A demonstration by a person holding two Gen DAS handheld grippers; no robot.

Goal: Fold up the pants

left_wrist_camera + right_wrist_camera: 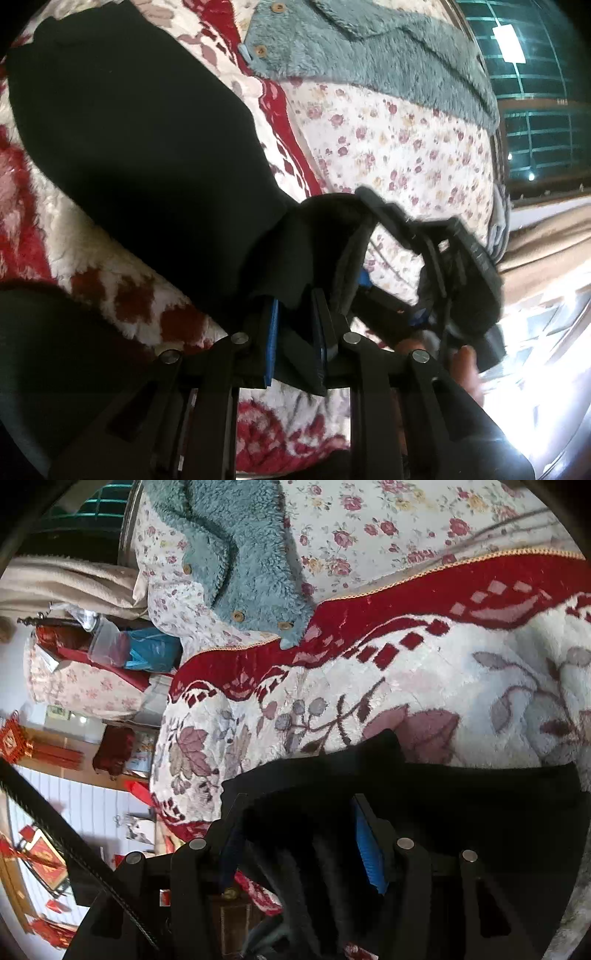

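Gripping black pants (129, 140) in left claw (295, 314), right claw (299, 834) spread around cloth, no readable writing

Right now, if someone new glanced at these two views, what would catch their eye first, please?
Probably the black pants, a dark mass lying across the red-and-white floral blanket, with cloth between the fingers of both grippers. Next, the fluffy teal garment with wooden buttons, lying farther back on the flowered sheet.

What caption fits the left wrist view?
Left gripper pinching black fabric pants over a red-and-white plush blanket.
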